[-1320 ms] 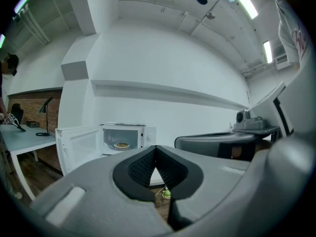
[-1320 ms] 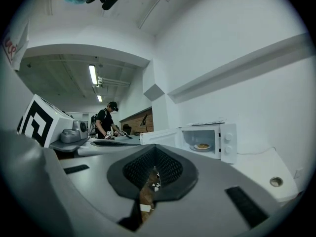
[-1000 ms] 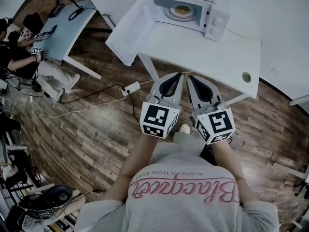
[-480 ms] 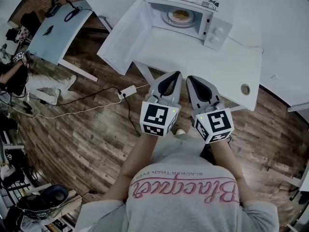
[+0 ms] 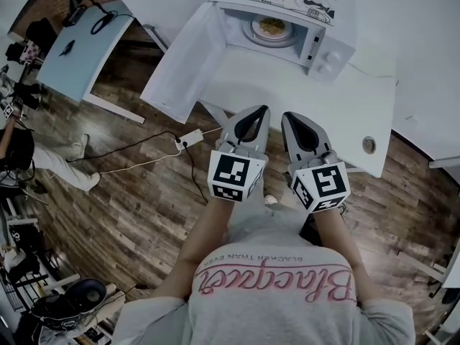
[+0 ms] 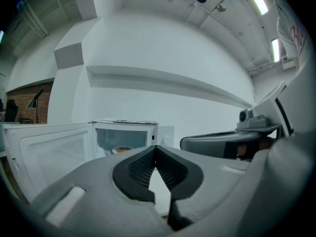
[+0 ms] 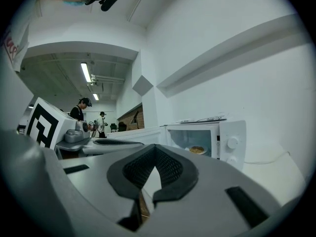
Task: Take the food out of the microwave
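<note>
Food sits on a plate inside the microwave, door swung open, well ahead of both tools across the white tabletop. Left tool and right tool are side by side, pointing toward it. Jaws of each are closed tip to tip, with nothing between.

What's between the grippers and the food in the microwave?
Just bare table up to the open microwave; food sits inside. Head view shows it.
</note>
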Tool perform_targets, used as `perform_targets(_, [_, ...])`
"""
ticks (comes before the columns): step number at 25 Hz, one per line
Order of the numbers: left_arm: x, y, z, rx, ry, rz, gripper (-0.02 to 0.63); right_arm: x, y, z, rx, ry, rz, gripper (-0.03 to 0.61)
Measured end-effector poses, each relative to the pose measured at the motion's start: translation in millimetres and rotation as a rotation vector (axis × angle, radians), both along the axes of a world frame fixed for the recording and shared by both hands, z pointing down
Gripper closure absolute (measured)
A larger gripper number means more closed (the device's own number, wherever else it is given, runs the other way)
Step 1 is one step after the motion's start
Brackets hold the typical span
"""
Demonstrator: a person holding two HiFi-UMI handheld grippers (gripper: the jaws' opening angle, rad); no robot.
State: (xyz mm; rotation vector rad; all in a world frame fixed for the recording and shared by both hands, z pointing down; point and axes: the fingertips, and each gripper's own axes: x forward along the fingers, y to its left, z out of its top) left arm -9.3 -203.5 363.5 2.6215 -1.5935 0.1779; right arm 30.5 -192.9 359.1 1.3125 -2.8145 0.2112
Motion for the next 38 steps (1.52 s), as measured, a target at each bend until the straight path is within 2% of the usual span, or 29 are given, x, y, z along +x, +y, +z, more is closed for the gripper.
perform_targets(8, [-12,-59,7,-0.013,0.032,0.047,0.607,-6,-57,1,0.006,0.029,0.043,0.568])
perform_targets(13, [-16,-98,9,-0.032,0.026,0.107,0.606,-15,-96,-1,0.009,0.033,0.07,0.568])
perform_targets(15, [-23,-113,11,-0.034,0.029,0.103,0.604,-20,-109,1,0.005,0.044,0.078,0.568])
perform_targets(17, [-29,-128,14,-0.04,0.03,0.101,0.554,-25,-121,3,0.002,0.057,0.086,0.568])
perform_targets(22, [-45,-163,22,-0.052,0.029,0.081,0.479,-32,-149,8,-0.009,0.075,0.117,0.568])
perform_targets(30, [-55,-222,45,-0.086,0.003,0.063,0.477,-36,-181,23,-0.049,0.075,0.157,0.568])
perform_targets(38, [-51,-287,79,-0.162,-0.04,0.019,0.477,-34,-209,43,-0.09,0.095,0.123,0.567])
